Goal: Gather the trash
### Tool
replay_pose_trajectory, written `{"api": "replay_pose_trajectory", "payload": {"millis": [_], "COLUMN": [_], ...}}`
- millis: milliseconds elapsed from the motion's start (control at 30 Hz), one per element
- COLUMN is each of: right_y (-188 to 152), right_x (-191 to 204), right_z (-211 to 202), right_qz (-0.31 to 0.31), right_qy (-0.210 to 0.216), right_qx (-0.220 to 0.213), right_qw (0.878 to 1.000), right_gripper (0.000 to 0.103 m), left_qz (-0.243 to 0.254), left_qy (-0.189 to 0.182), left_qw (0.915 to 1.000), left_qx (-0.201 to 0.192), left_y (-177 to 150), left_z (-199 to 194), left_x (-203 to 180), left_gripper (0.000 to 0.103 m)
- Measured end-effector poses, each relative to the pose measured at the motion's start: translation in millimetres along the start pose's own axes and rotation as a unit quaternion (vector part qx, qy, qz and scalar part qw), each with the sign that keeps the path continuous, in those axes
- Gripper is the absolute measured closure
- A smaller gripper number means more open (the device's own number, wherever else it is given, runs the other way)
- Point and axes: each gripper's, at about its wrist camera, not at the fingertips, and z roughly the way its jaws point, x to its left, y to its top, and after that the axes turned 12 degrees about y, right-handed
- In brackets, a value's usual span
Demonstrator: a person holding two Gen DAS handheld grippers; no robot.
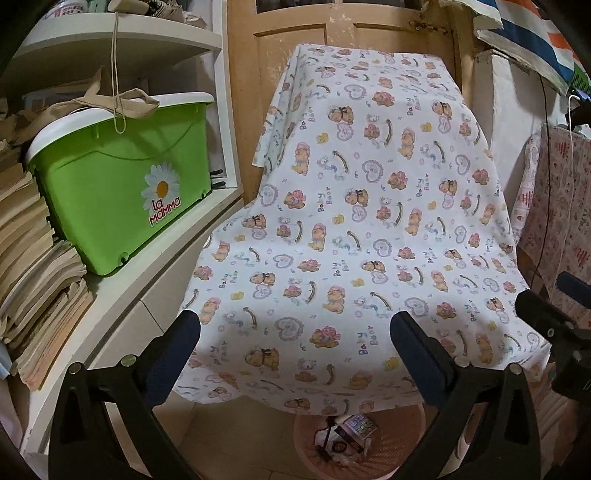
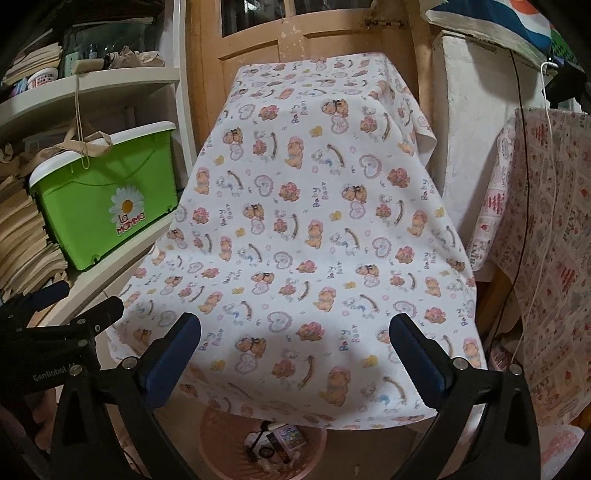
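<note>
Both tongs wide open, nothing between the pads. Left tongs [image 1: 295, 332] and right tongs [image 2: 295, 332] hover side by side above the near end of the surface [image 1: 369, 206], pointing along its length toward the wooden door [image 1: 332, 29] at the far end.

Surface is fully covered by a white cloth [image 2: 314, 221] printed with teddy bears, hearts and "Baby Bear" text. Cloth drapes over the near edge and both sides.

Trash [image 1: 347, 437] sits in a pink basket [image 1: 402, 439] on the floor, just below the near edge of the surface, partly hidden under the cloth overhang. Contents: a small colourful printed box, a dark stick-like piece, crumpled white scraps; rest too small to tell. Same basket [image 2: 218, 439] and trash [image 2: 275, 441] show in the right wrist view.

Left of the surface: white shelf unit [image 1: 122, 295] carrying a green bin [image 1: 122, 184] with white lid, daisy logo and "La Momma" label, with stacked papers [image 1: 33, 258] beside it. Right of the surface: another cloth [image 2: 546, 240] with pink print, a cable hanging across it.
</note>
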Motion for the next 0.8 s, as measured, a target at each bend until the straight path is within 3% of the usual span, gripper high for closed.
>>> {"api": "replay_pose_trajectory", "payload": {"millis": [800], "right_y": [-1.2], "right_x": [-7.1], "right_z": [-0.3], "right_qz": [0.000], "right_qy": [-0.011], "right_qx": [0.000], "right_qw": [1.000], "right_gripper": [0.000], "left_qz": [-0.016], "left_qy": [0.014], "left_qw": [0.9997], "left_qx": [-0.009], "left_y": [1.9], "left_z": [-1.5], "left_x": [6.4], "left_gripper": [0.001]}}
